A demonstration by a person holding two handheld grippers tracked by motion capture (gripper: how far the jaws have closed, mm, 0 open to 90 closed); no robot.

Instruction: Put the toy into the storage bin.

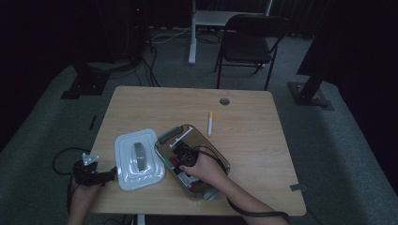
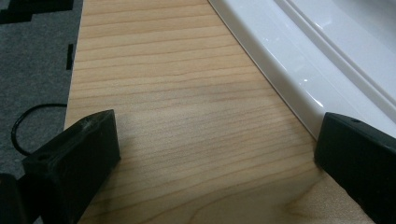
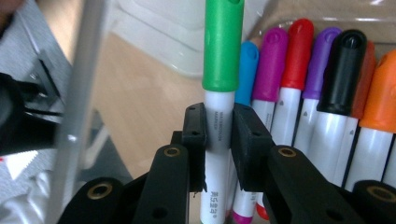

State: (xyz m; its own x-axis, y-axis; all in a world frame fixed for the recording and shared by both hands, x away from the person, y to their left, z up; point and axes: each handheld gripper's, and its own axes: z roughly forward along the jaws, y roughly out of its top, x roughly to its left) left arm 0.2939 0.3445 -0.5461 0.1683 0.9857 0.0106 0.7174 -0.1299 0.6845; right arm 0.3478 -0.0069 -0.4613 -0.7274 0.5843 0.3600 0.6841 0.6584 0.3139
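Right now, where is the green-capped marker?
In the right gripper view, the green-capped marker is clamped between the right gripper fingers, left of the blue marker, above the clear box.

A wooden table (image 1: 263,154) stands on grey carpet. On it lie a white lid (image 1: 138,159) at the near left, a clear box (image 1: 206,140) of markers just right of it, and a yellow marker (image 1: 210,123) farther back, apart.

Recording lab or studio, dim: light wooden table with cable grommet (image 1: 224,101) on grey carpet floor (image 1: 338,140); black curtains (image 1: 47,37) all round; black metal stand bases (image 1: 310,93), loose floor cables (image 1: 150,65), black folding chair (image 1: 248,44) behind
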